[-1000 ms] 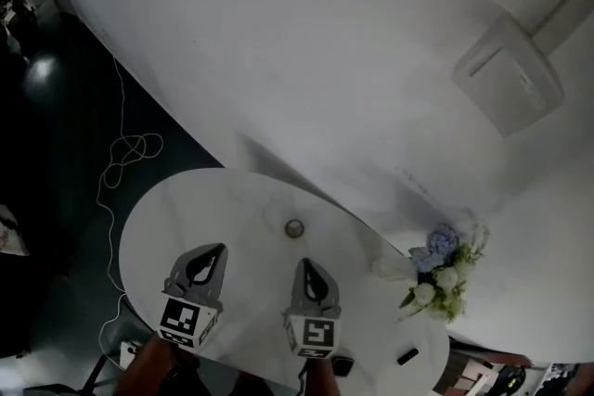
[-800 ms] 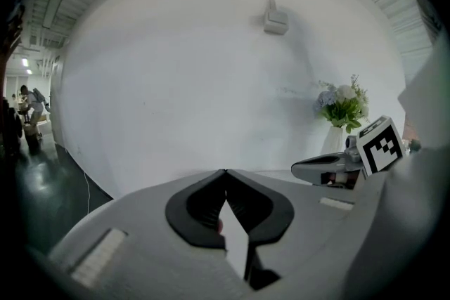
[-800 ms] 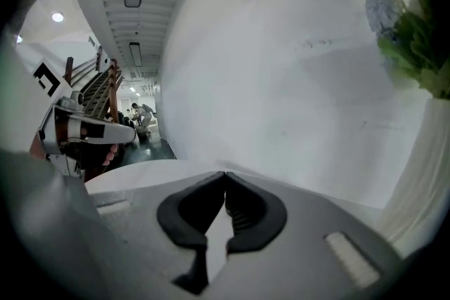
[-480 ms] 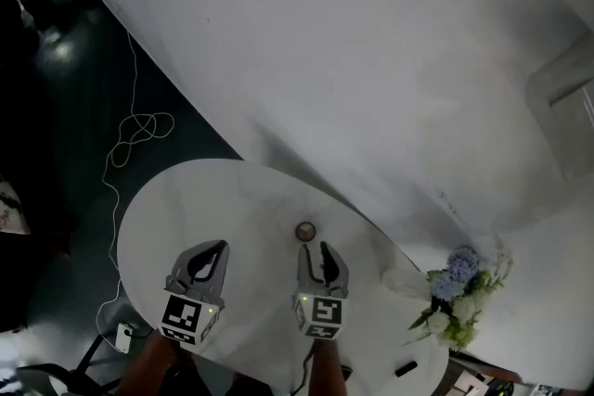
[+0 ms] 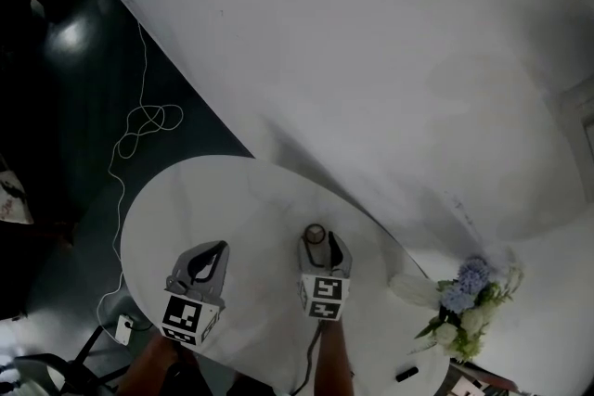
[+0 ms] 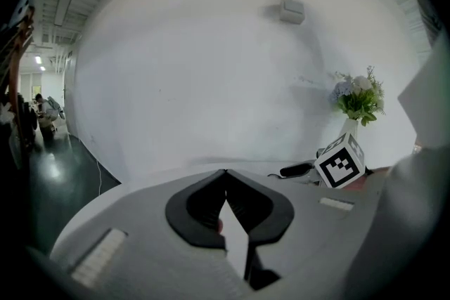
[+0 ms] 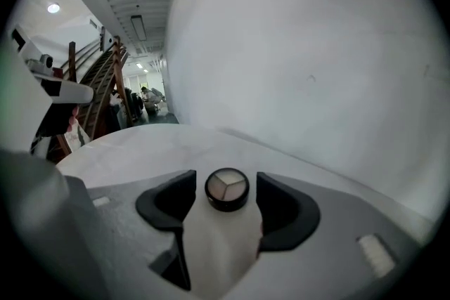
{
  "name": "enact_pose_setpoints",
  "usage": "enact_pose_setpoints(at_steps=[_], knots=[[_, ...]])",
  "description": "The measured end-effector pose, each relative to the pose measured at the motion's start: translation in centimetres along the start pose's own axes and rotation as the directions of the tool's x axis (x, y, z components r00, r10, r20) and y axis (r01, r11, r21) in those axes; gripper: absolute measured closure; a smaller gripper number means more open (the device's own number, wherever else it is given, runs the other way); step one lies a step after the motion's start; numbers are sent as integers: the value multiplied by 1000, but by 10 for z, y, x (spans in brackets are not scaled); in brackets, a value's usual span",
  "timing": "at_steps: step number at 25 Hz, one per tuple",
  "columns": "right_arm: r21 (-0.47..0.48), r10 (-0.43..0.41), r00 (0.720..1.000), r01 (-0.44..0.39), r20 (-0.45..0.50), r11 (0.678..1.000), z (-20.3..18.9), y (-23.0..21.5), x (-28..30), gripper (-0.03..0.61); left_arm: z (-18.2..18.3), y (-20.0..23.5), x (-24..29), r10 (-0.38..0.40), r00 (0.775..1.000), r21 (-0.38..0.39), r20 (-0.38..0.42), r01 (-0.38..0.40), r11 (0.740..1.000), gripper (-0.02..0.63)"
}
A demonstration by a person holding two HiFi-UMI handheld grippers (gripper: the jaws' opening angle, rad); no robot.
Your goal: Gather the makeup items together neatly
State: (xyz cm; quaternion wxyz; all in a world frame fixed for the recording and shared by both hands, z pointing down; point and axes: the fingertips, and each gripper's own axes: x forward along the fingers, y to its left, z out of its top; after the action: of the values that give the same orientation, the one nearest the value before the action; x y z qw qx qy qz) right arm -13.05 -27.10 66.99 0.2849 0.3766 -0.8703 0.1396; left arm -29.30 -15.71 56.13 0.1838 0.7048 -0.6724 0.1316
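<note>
The right gripper has its jaws apart, and they have just been opening. Between them lies a small round eyeshadow pot (three pale shades inside a dark rim), and neither pad presses on it. The pot rests on the white round table, close to the tips of these jaws. The left gripper has its jaws together at the tips, with nothing between them; the pot is to its right, well apart.

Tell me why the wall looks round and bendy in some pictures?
Left gripper view and right gripper view: a wide lens bulges the wall and blackens the corners. Head view: dim, with a soft shadow along the wall beside the table.
</note>
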Motion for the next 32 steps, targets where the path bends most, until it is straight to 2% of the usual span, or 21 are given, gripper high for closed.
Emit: enact_pose_setpoints(at_steps=[10, 13, 17, 25, 32], knots=[[-47, 0, 998, -3, -70, 999, -4, 3, 7, 308, -3, -2, -1, -1, 1000, -6, -10, 0, 1000, 603], [-64, -16, 997, 11, -75, 998, -4, 1, 7, 362, -2, 0, -1, 1, 1000, -7, -8, -1, 1000, 603], [-68, -19, 997, 14, -71, 998, -5, 1, 8, 364, -4, 2, -2, 5, 1000, -5, -9, -5, 1000, 603], [-33, -21, 999, 20, -27, 999, 7, 2, -4, 366, 6, 1, -10, -3, 1000, 8, 3, 3, 1000, 603], [-8, -67, 997, 67, 48, 998, 32, 4, -46, 367, 25, -8, -21, -46, 999, 38, 30, 45, 998, 603]])
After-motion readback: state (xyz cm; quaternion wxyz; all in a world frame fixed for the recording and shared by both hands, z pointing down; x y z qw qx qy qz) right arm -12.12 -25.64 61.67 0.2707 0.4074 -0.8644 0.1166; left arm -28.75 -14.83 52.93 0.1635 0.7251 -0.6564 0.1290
